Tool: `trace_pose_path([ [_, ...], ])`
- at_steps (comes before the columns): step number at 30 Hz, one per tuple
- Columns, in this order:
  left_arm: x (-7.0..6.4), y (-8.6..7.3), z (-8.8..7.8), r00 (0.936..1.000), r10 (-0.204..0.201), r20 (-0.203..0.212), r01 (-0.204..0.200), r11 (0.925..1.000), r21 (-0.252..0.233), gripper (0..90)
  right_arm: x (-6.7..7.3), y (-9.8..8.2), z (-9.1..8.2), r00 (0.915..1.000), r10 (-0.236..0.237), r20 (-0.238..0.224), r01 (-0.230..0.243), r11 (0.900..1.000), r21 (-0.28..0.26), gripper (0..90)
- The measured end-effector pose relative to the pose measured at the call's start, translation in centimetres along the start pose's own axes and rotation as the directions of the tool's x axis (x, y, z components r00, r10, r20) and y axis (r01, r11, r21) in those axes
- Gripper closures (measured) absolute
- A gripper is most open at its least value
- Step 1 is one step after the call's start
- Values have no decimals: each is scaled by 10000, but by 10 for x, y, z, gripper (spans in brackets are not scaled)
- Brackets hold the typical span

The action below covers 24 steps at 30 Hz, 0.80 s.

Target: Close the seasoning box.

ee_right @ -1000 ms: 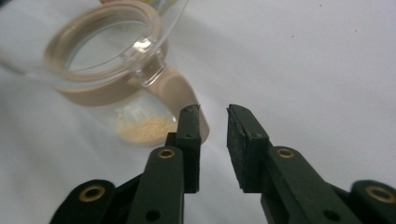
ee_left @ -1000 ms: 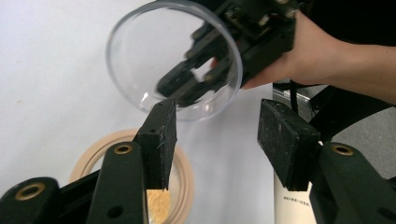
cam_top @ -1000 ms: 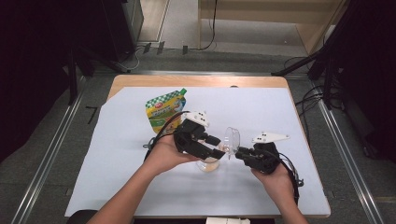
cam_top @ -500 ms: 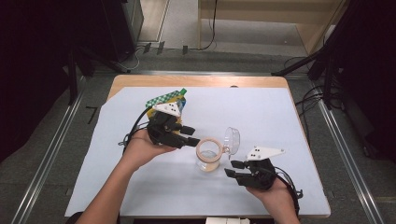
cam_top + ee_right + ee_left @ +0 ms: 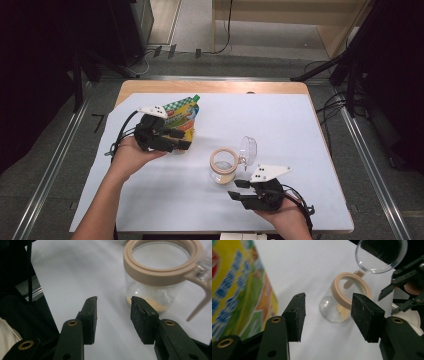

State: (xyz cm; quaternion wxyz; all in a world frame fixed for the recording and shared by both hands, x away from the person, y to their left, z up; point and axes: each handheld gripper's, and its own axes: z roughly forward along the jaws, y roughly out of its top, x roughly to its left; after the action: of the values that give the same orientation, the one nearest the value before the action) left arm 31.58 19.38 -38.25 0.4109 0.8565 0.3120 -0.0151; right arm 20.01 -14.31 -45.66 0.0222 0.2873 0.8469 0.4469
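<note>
A clear jar (image 5: pixel 223 167) with a beige rim and some yellow powder at its bottom stands on the mat, its clear hinged lid (image 5: pixel 248 149) flipped open to the right. A yellow and green pouch (image 5: pixel 184 112) lies at the back left. My left gripper (image 5: pixel 184 140) hovers beside the pouch, pointing toward the jar. Its jaws have just been opening and hold nothing. In the left gripper view the jar (image 5: pixel 344 300) lies beyond the open jaws of that gripper (image 5: pixel 327 307). My right gripper (image 5: pixel 237 189) sits in front of the jar. Its jaws have also been opening and are empty, with the jar (image 5: pixel 160 272) beyond that gripper (image 5: pixel 113 315).
A pale mat (image 5: pixel 280 120) covers the wooden table (image 5: pixel 210 86). The table's front edge runs just behind my right hand. Dark stands and cables sit on the floor around the table.
My left gripper has drawn away from the jar to the left, up to the pouch. My right gripper has backed off from the jar toward the front edge and opened wider.
</note>
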Motion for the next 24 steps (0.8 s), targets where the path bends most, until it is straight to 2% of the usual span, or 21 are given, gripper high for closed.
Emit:
trace_pose_path([
  [2, 4, -4, -5, 9996, -97, -268, 99, 9999, 69, 440, 3, 2, 2, 9999, -112, -59, 112, 9999, 27, 579],
  [12, 23, -28, -29, 9950, -628, -775, 628, 9980, -27, 444, 18, 4, 16, 9951, -843, -513, 861, 9957, 335, 561],
  [16, 31, -32, -28, 9916, -869, -962, 860, 9962, -134, 461, 19, 5, 19, 9936, -959, -603, 981, 9946, 347, 561],
  [19, 33, -33, -24, 9904, -1113, -818, 1102, 9937, -185, 483, 19, 6, 22, 9937, -929, -635, 957, 9945, 422, 559],
  [21, 33, -33, -21, 9922, -1028, -700, 1036, 9946, 76, 491, 19, 6, 24, 9930, -971, -666, 1004, 9937, 496, 558],
  [24, 35, -35, -22, 9919, -948, -846, 981, 9945, 354, 489, 20, 6, 25, 9933, -962, -642, 997, 9936, 538, 558],
])
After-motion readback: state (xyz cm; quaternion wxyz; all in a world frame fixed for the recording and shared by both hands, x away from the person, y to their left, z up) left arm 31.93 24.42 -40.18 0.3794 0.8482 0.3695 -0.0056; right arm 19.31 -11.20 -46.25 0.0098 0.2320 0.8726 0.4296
